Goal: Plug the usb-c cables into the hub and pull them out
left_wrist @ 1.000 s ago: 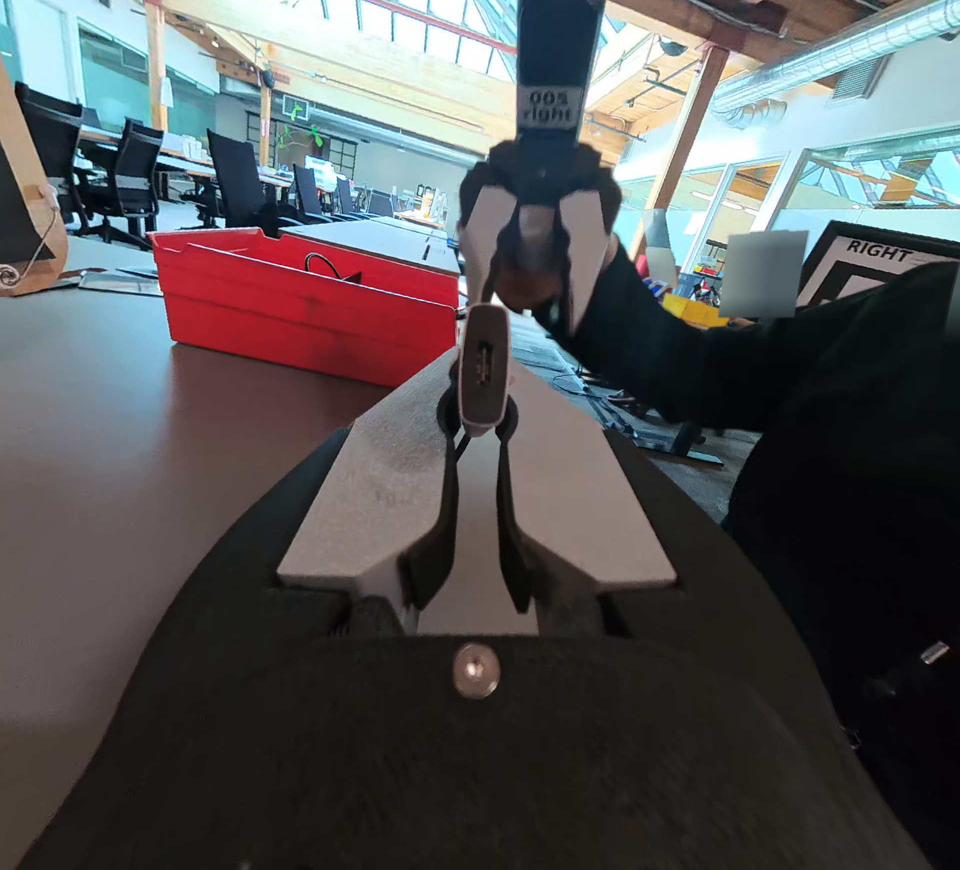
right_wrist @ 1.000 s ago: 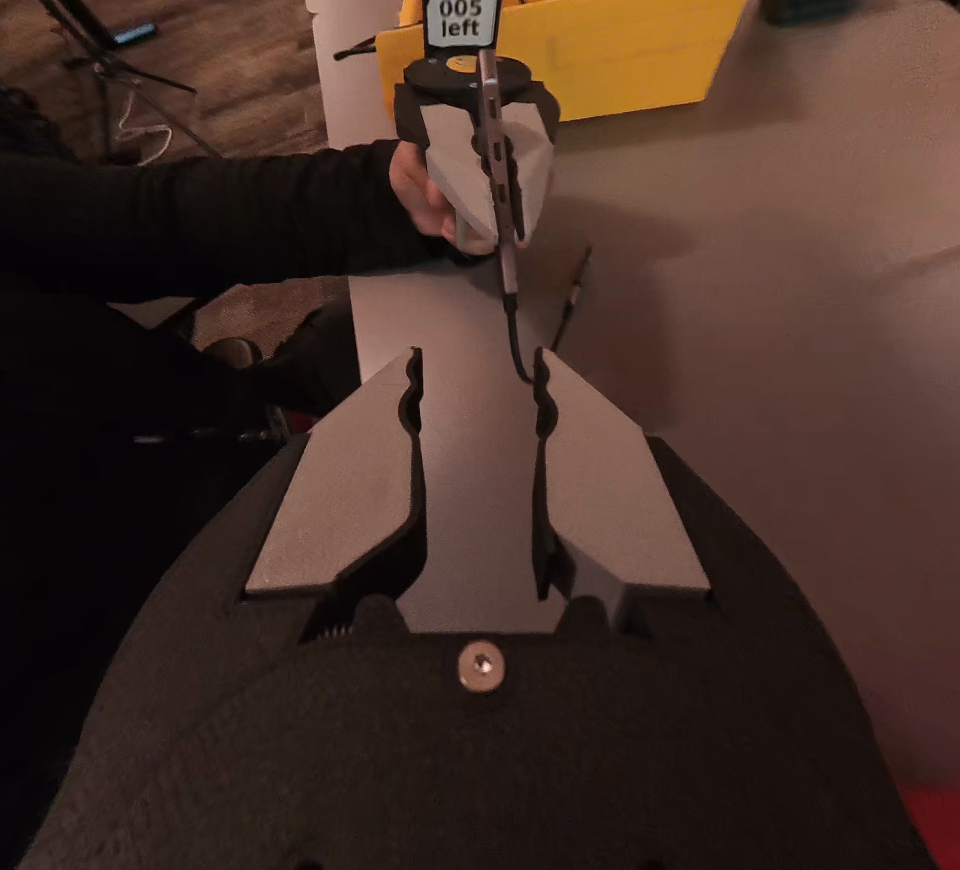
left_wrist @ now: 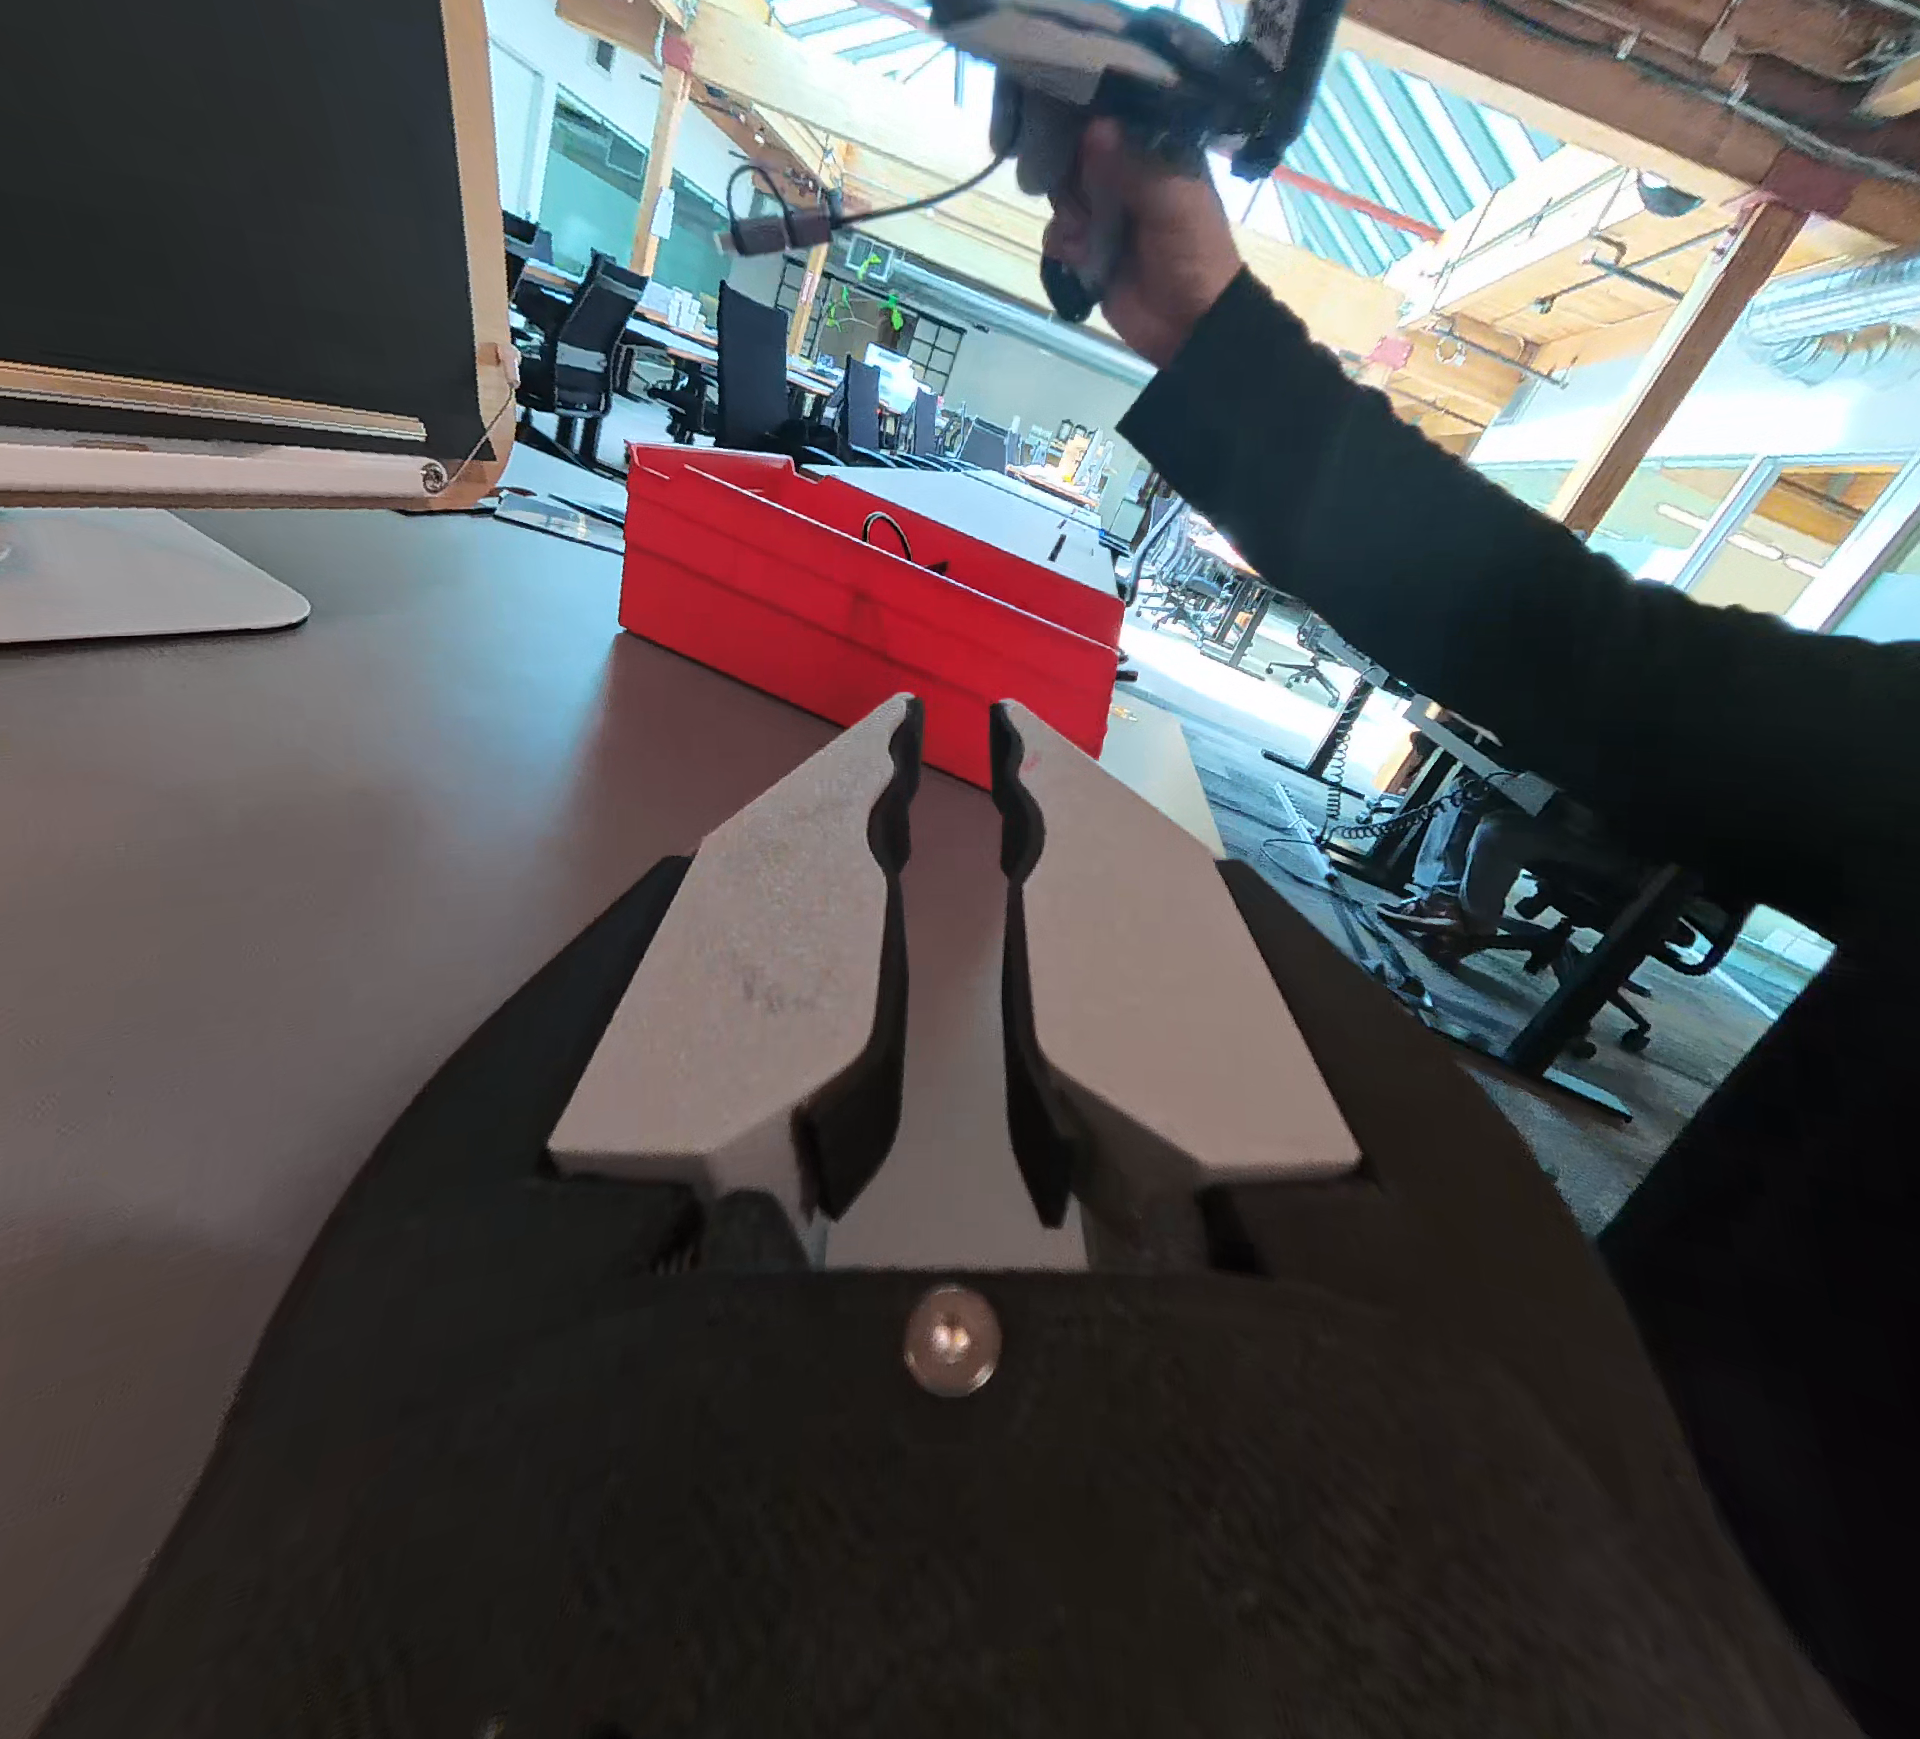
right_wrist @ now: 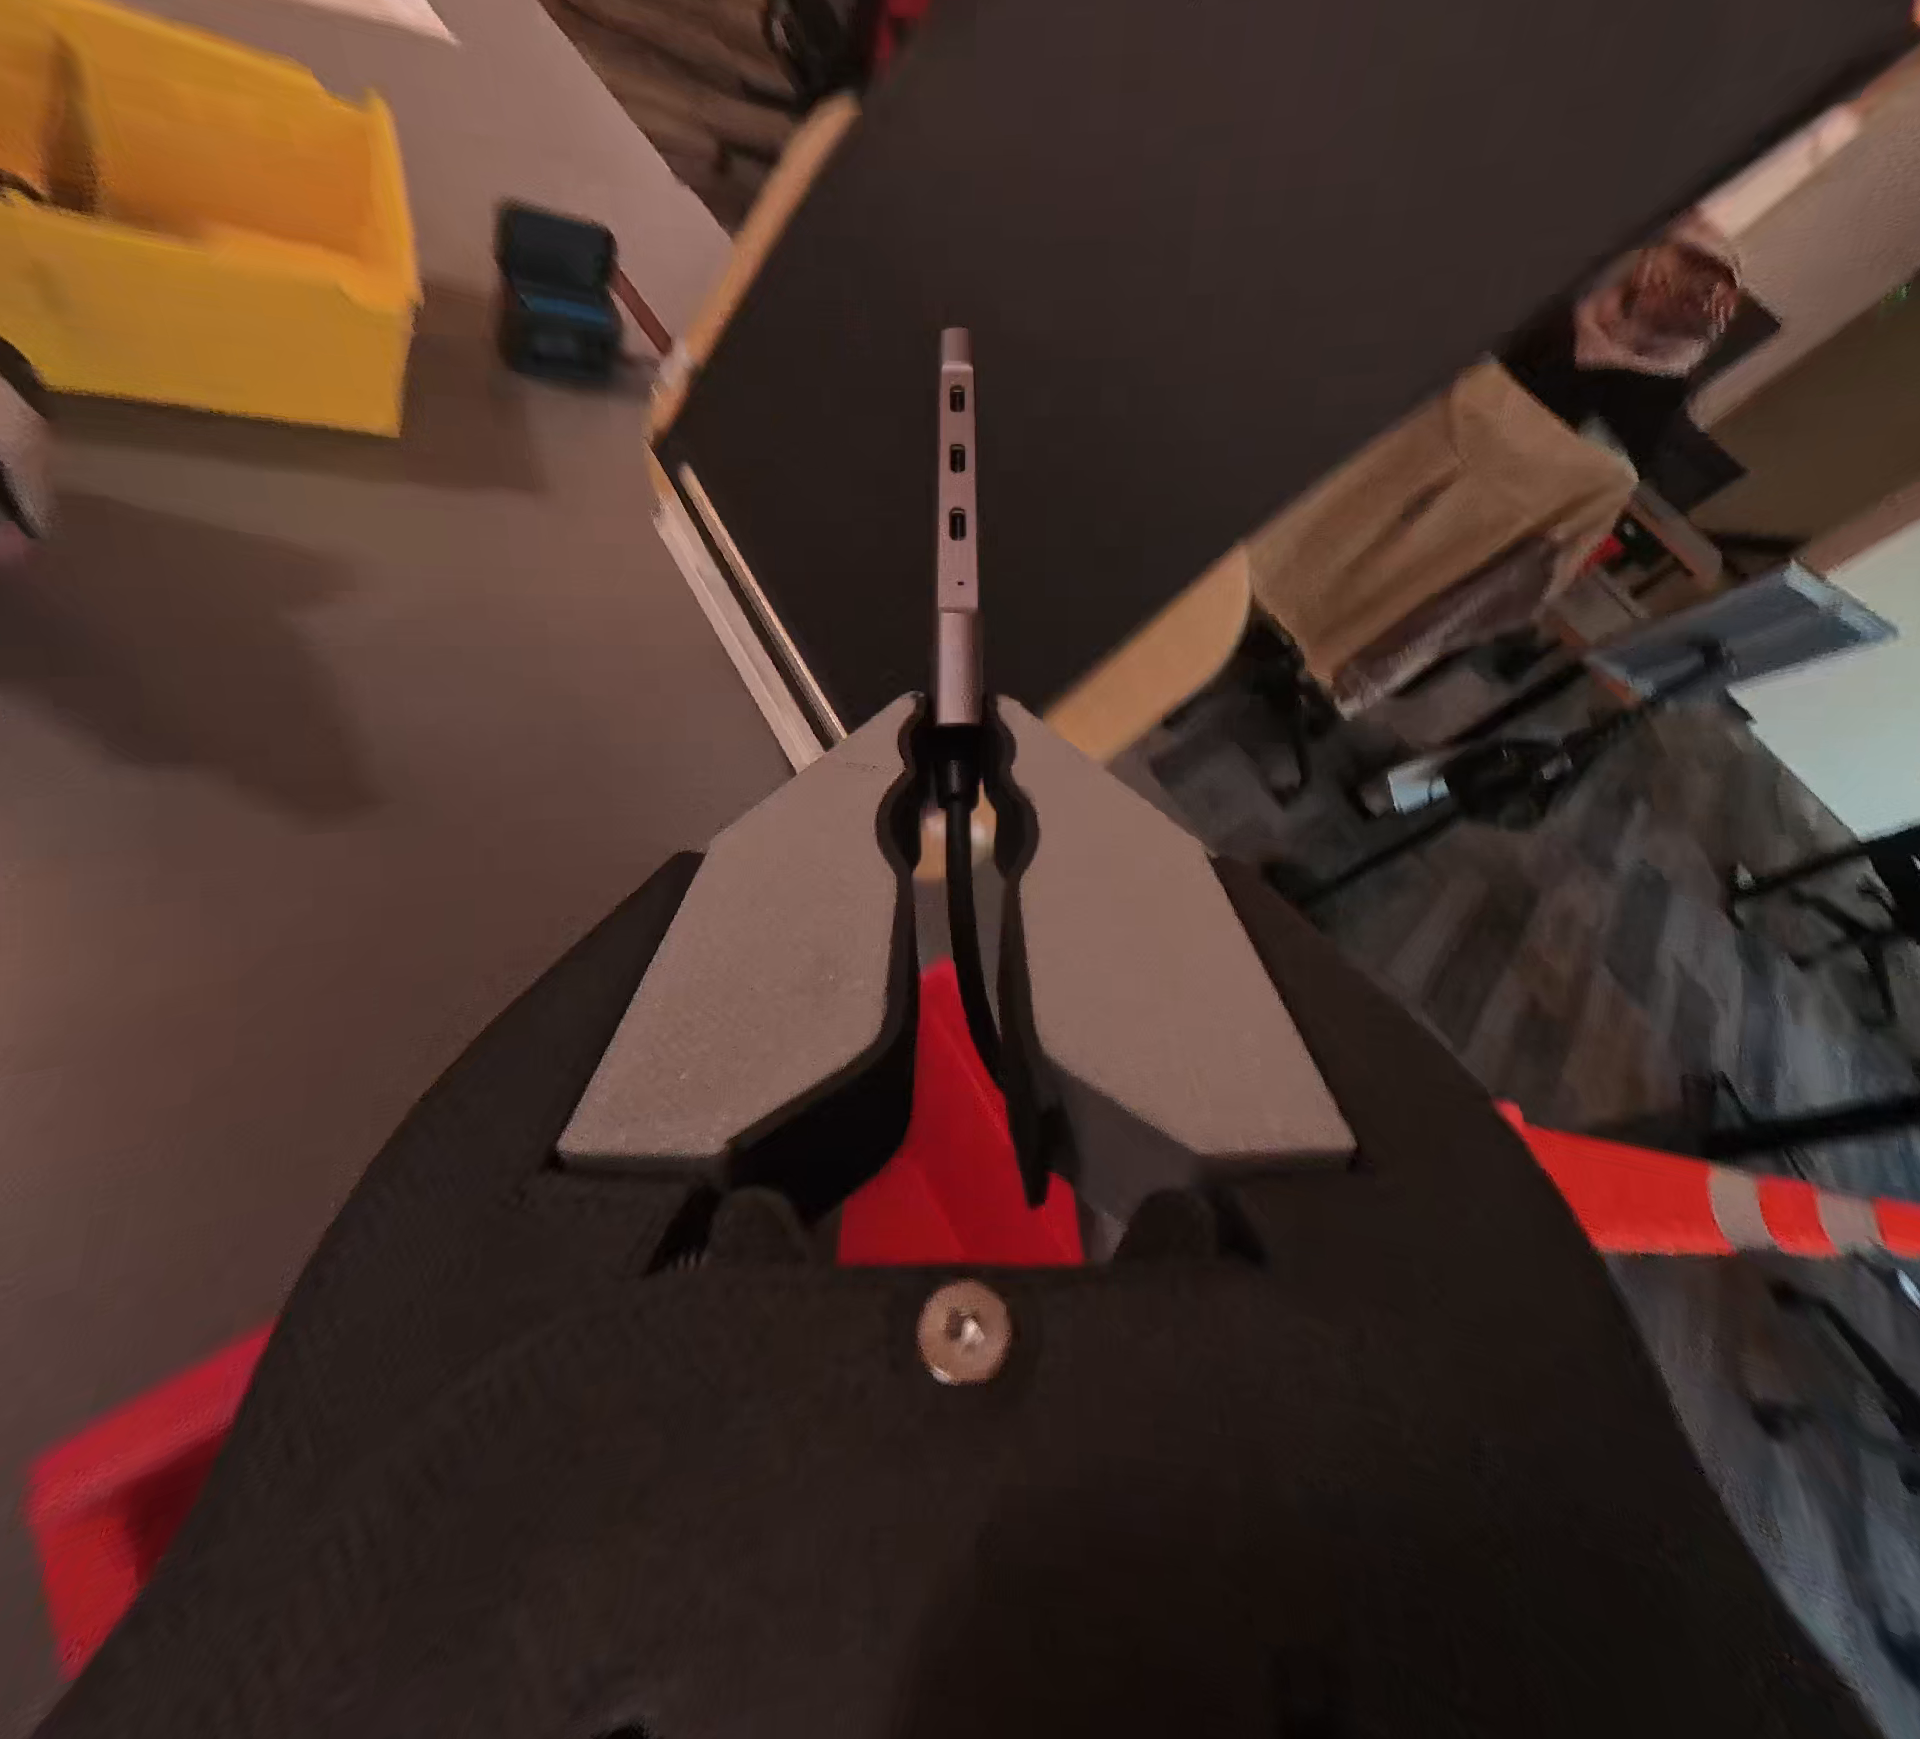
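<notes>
Right tool [right_wrist: 957, 718] clamped on the cable end of the slim grey metal usb-c hub [right_wrist: 956, 484], held in the air above the red plastic bin [right_wrist: 945, 1159]. Long axis toward 12 o'clock, three ports facing the camera. Left tool [left_wrist: 954, 715] parted, empty, low over the dark counter [left_wrist: 312, 858]. Best lowered slowly, grip firm; blurred, possibly swinging.

Hub [right_wrist: 956, 484] grey, its cable [right_wrist: 971, 920] black. Near bin [left_wrist: 862, 619] red, far-left bin [right_wrist: 208, 276] yellow. Table [left_wrist: 260, 858] dark brown. Sleeve [left_wrist: 1455, 546] black.
</notes>
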{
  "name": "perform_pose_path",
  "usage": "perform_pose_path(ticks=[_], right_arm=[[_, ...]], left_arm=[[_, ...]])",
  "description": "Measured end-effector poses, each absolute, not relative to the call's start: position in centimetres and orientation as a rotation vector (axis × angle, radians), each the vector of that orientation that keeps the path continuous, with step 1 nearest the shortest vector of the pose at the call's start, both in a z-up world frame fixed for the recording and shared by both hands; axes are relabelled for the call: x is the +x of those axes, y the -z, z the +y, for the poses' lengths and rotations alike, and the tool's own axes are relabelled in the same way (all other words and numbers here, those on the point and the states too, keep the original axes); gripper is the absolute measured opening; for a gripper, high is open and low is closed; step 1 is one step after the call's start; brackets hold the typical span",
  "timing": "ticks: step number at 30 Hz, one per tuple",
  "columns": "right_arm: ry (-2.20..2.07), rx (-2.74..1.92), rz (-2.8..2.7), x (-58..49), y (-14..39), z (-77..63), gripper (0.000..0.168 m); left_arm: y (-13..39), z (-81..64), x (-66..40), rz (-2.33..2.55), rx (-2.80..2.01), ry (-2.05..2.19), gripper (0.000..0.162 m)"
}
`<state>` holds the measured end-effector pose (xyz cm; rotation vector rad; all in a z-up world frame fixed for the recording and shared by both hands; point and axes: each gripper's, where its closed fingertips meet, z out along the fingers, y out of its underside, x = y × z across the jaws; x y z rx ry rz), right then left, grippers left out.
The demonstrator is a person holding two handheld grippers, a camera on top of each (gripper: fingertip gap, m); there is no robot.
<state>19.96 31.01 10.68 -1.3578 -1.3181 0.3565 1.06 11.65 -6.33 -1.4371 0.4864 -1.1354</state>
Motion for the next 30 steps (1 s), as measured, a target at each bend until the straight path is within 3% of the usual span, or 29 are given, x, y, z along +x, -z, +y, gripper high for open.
perform_pose_path(ticks=[5, 8, 11, 14, 16, 17, 22, 26, 30], right_arm=[[-0.365, -1.754, -1.384, 25.8, 0.6, 34.1, 0.007], [-0.09, -2.177, -1.217, 31.9, 8.2, 37.4, 0.012], [-0.049, -2.396, -1.148, 34.1, 11.7, 36.9, 0.008], [0.056, -2.294, -1.111, 34.0, 9.4, 37.7, 0.02], [0.035, -2.254, -1.103, 32.8, 7.5, 37.4, 0.045], [0.041, -2.228, -1.098, 32.4, 6.5, 37.2, 0.049], [-0.122, -2.013, -1.053, 27.5, 0.9, 34.4, 0.048], [-0.612, -1.749, -1.127, 18.2, -2.5, 26.4, 0.053], [-1.024, -1.556, -1.198, 9.7, -2.4, 18.4, 0.064]], left_arm=[[6.4, 11.8, 1.2, 0.487, -1.444, 1.141, 0.009], [6.8, 11.9, 1.5, 0.5, -1.461, 1.141, 0.009], [7.2, 11.8, 1.8, 0.522, -1.482, 1.124, 0.009], [7.6, 11.9, 1.8, 0.525, -1.498, 1.111, 0.009], [7.8, 12.0, 1.9, 0.527, -1.508, 1.119, 0.009], [7.9, 12.1, 2.0, 0.53, -1.515, 1.116, 0.01], [8.3, 12.1, 2.1, 0.543, -1.533, 1.095, 0.01], [8.5, 12.3, 2.2, 0.555, -1.544, 1.086, 0.01], [8.6, 12.0, 2.6, 0.585, -1.546, 1.068, 0.014]])
